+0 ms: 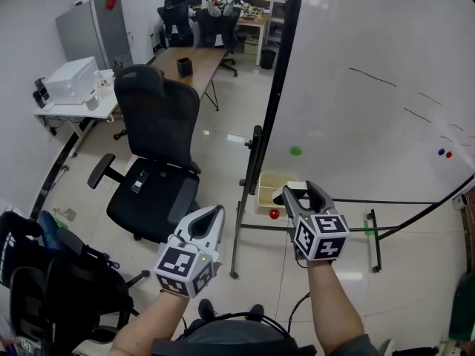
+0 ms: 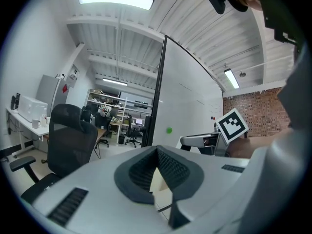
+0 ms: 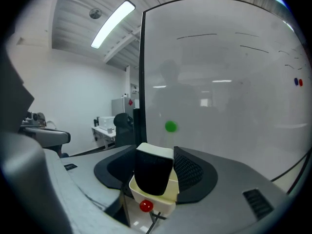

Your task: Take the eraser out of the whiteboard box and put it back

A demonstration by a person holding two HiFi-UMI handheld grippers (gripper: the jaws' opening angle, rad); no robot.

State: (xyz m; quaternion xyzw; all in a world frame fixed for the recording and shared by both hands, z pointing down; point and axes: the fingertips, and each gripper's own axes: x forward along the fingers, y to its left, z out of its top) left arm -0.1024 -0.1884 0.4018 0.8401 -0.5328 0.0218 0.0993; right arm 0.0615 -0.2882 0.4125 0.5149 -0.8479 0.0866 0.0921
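Observation:
My right gripper point(image 1: 300, 190) hangs in front of the whiteboard point(image 1: 371, 110), just over the cream whiteboard box point(image 1: 269, 191) at the board's lower edge. Its jaws are shut on the eraser point(image 3: 152, 174), a black block with a white top point(image 1: 298, 187) that stands upright between the pads. The eraser's lower end hides part of the box point(image 3: 165, 201); whether it touches the box I cannot tell. A red magnet point(image 3: 145, 206) sticks to the box front. My left gripper point(image 1: 215, 212) sits lower left, its tips point(image 2: 157, 152) together with nothing between them. The right gripper point(image 2: 200, 141) shows beside it.
A black office chair point(image 1: 152, 147) stands left of the whiteboard's stand point(image 1: 252, 169). A green magnet point(image 1: 296, 151) sits on the board above the box, with two small magnets point(image 1: 445, 153) at far right. Desks and more chairs fill the back; a black bag point(image 1: 44, 273) lies bottom left.

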